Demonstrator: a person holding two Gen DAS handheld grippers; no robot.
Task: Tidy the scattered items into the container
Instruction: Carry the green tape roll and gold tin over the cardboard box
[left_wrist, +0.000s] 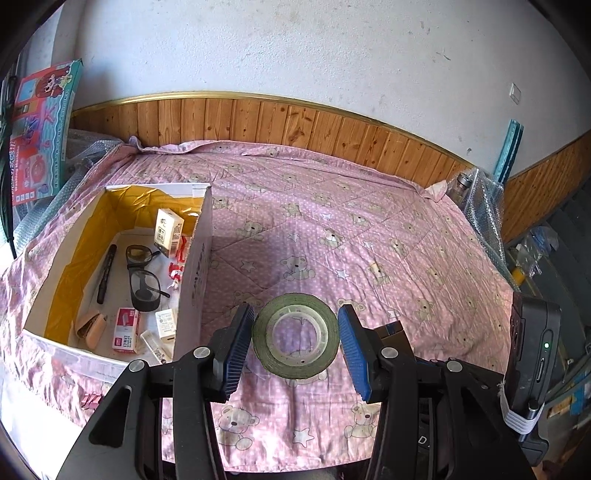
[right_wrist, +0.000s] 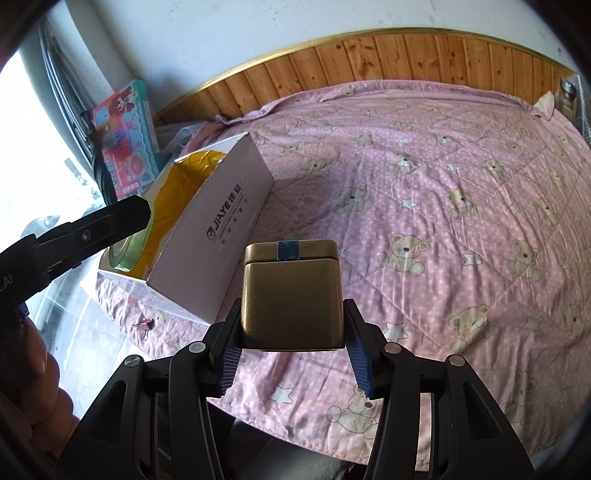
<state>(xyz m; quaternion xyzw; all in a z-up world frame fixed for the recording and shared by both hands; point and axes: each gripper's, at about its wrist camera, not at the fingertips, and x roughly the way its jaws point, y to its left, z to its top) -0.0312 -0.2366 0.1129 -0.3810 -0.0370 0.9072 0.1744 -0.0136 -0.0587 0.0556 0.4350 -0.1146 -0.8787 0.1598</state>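
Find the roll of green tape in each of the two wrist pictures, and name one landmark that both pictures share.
Left wrist view: the roll of green tape sits low in the centre, between the pads of the left hand-held gripper.
Right wrist view: the same roll shows at the left edge, partly hidden by that gripper's dark finger, over the box's near end.
Shared landmark: the white cardboard box with yellow lining, on the pink bear-print quilt.

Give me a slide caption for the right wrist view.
Right gripper holds a gold tin over the pink bedspread, beside the white box.
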